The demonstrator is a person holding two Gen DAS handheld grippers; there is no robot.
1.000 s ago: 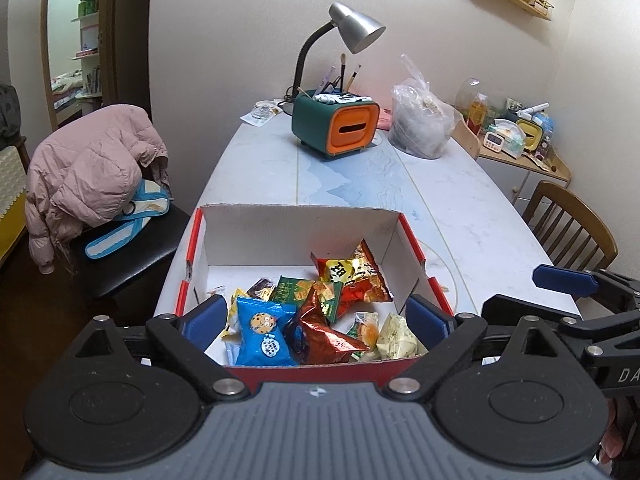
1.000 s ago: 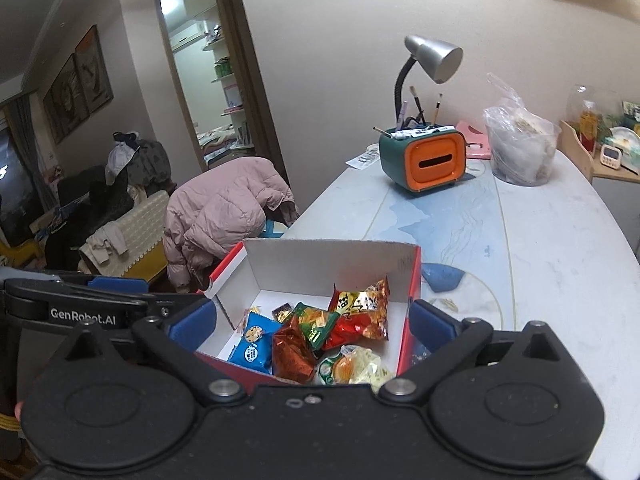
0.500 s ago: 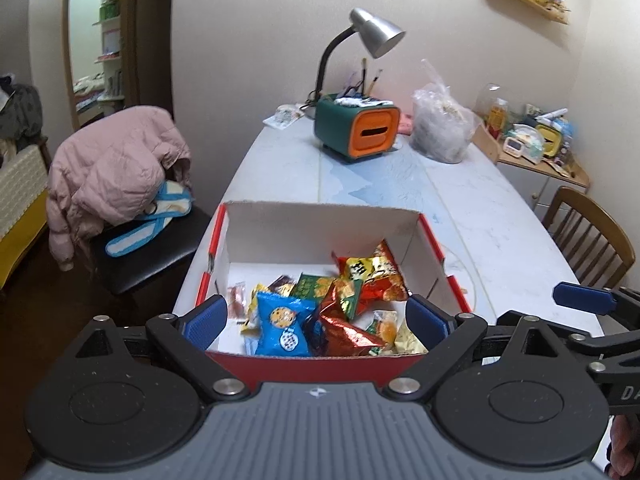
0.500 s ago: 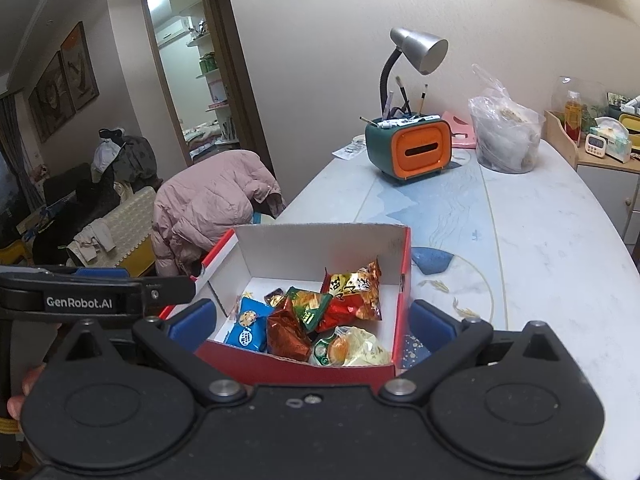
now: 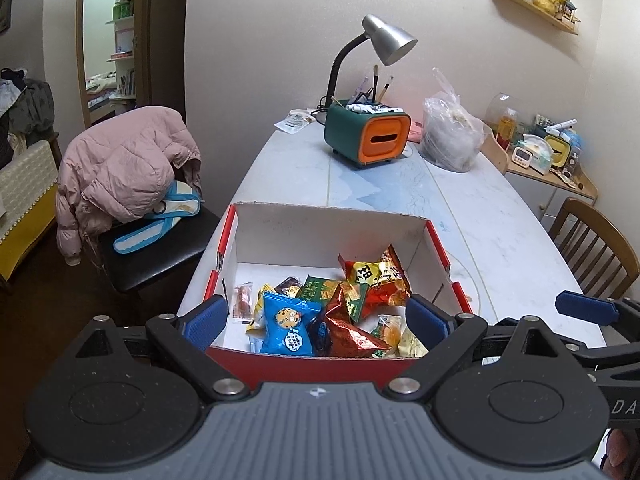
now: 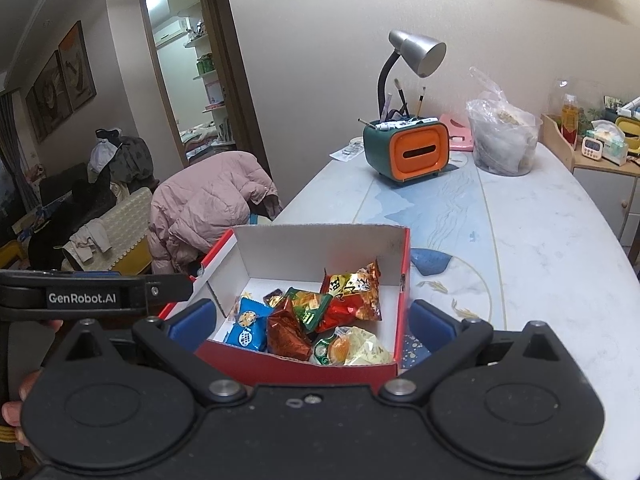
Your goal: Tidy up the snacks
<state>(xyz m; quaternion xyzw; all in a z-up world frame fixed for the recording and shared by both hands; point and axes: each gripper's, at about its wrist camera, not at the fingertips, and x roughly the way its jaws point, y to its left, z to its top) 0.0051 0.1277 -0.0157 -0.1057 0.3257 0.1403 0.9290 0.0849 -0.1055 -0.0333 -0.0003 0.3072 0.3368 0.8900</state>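
A red cardboard box [image 5: 320, 364] with a white inside stands at the near end of the table. In it lie several snack packets: a blue cookie packet [image 5: 290, 326], a red-brown foil packet [image 5: 348, 330], a green packet [image 5: 320, 290], a red and yellow packet [image 5: 376, 276] and a clear packet [image 5: 394, 334]. My left gripper [image 5: 316, 318] hovers open at the box's near wall, holding nothing. My right gripper [image 6: 312, 322] is open over the same box [image 6: 304, 368], beside the blue cookie packet [image 6: 248, 326]. The left gripper's side [image 6: 92, 296] shows at the left of the right wrist view.
A green and orange tissue box [image 5: 368, 140], a desk lamp [image 5: 388, 38] and a full plastic bag [image 5: 450, 140] stand at the table's far end. A chair with a pink jacket [image 5: 124, 168] is on the left. A wooden chair [image 5: 596, 240] is on the right.
Both grippers have drawn back a little from the box, so more of its near red wall shows. Both stayed open. The snacks have not moved.
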